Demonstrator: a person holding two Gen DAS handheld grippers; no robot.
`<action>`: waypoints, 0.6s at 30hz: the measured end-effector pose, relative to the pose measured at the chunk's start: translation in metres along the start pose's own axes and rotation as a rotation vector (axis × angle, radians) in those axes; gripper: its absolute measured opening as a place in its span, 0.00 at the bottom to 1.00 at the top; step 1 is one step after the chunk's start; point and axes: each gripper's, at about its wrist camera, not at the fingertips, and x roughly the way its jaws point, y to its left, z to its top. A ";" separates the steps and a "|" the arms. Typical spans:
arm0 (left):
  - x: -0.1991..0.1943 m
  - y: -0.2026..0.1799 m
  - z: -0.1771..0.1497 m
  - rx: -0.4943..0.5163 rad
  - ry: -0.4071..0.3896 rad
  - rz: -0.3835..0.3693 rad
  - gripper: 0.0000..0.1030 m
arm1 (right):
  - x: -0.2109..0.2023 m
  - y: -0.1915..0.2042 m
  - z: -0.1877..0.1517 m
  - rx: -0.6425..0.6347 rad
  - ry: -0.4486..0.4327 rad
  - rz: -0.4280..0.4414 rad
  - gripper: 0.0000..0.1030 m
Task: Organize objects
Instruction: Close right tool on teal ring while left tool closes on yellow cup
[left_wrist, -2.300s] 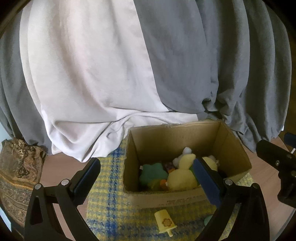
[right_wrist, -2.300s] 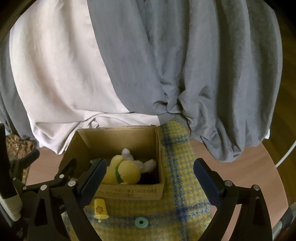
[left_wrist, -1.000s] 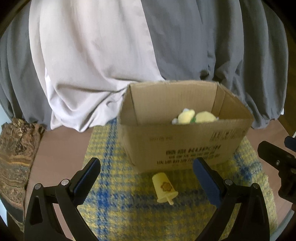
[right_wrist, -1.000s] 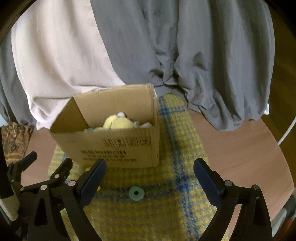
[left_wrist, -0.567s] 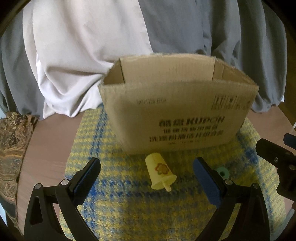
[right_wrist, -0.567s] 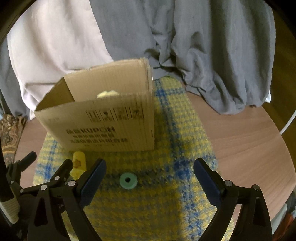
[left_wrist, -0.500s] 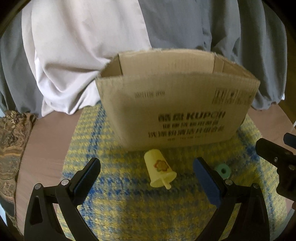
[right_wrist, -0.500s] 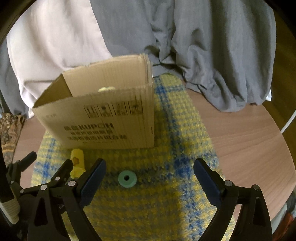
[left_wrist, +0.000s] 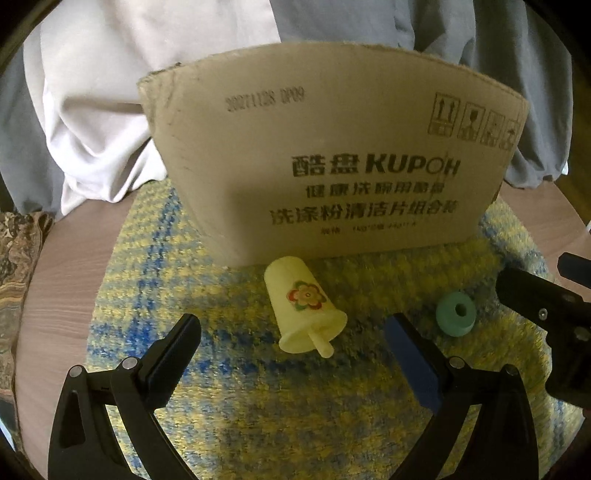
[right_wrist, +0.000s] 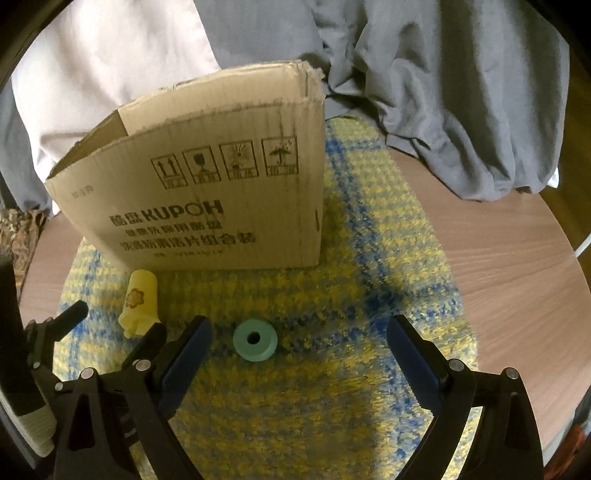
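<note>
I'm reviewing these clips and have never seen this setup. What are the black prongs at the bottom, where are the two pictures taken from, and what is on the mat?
No robot here: a person holds a two-finger tool in each hand, each carrying a forward-looking fisheye camera. One picture looks along the left tool, the other along the right tool. Both are open and hold nothing. On the yellow-and-blue checked woven mat stands a printed brown cardboard box. In front of it lie a pale yellow plastic toy ice lolly with a flower sticker and a small green ring-shaped toy. Draped grey and white cloth hangs behind.
</note>
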 end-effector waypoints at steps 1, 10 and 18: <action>0.001 -0.001 0.000 0.003 0.001 0.002 0.99 | 0.002 0.001 0.000 -0.003 0.004 0.000 0.93; 0.014 -0.012 -0.003 0.030 0.037 0.007 0.76 | 0.014 0.007 -0.007 -0.018 0.038 -0.010 0.93; 0.021 -0.008 -0.006 -0.007 0.062 -0.025 0.47 | 0.018 0.004 -0.008 -0.007 0.046 -0.010 0.93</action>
